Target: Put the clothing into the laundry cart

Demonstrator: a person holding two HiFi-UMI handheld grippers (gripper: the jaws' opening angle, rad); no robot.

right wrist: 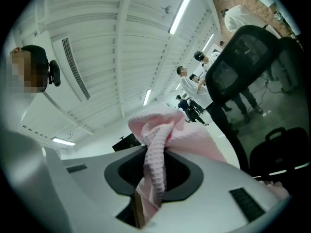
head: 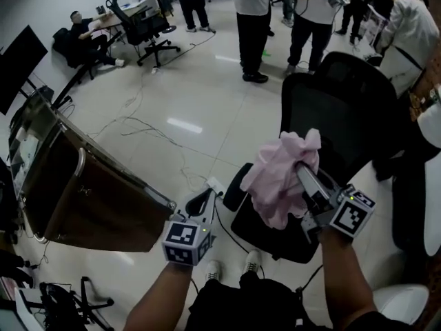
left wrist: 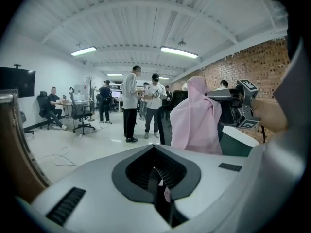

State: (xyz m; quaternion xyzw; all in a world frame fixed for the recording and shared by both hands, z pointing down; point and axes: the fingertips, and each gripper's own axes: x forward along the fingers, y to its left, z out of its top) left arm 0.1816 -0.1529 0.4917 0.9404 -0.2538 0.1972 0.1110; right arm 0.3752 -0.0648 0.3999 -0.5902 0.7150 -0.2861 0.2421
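My right gripper (head: 304, 172) is shut on a pink waffle-knit garment (head: 279, 174), which hangs bunched above the seat of a black office chair (head: 344, 109). In the right gripper view the pink garment (right wrist: 156, 144) is pinched between the jaws (right wrist: 154, 181) and spills over them. My left gripper (head: 200, 203) is lower and to the left, jaws together, holding nothing I can make out. The left gripper view shows the pink garment (left wrist: 194, 116) hanging ahead of those jaws (left wrist: 158, 178). The brown laundry cart (head: 81, 163) with a metal rim stands at the left.
Cables (head: 148, 126) trail across the glossy floor between cart and chair. Several people (head: 251, 19) stand at the far side, and one sits at a desk (head: 86, 33) at the far left. A white bin (head: 403, 302) is at the bottom right.
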